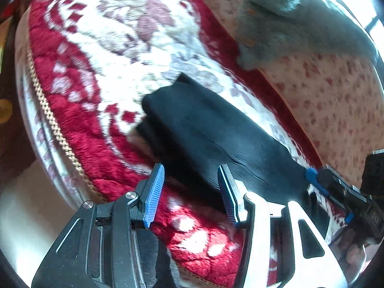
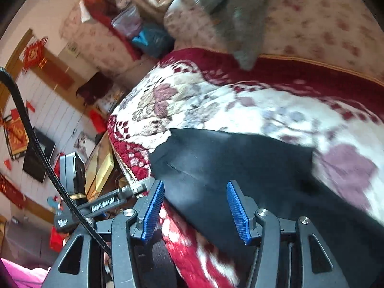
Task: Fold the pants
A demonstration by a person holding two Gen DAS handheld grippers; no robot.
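- The left gripper (image 1: pixel 190 193) hovers with its jaws spread and nothing between the blue pads (image 1: pixel 153 198); only the near edge of the black pants (image 1: pixel 204 129) lies under the gap. If it shuts from here it may pinch a single layer, and lifting that would pull the stack apart.
- The pants lie on the red-and-white floral blanket (image 1: pixel 79 110) as a compact, seemingly already doubled bundle. The plush pile looks grabby, so dragging rather than lifting could bunch the cloth and skew the fold.
- In the left wrist view the right gripper (image 2: pixel 195 210) shows at the far right, its blue tip at the pants' corner; whether it touches is unclear. Its own camera shows the jaws apart and empty above the fabric.
- Both views are motion-blurred, so the layer edges are hard to read; a mistimed closure could catch blanket with the pants.
- The grey garment (image 2: pixel 230 16) beyond lies well apart, an unlikely snag.
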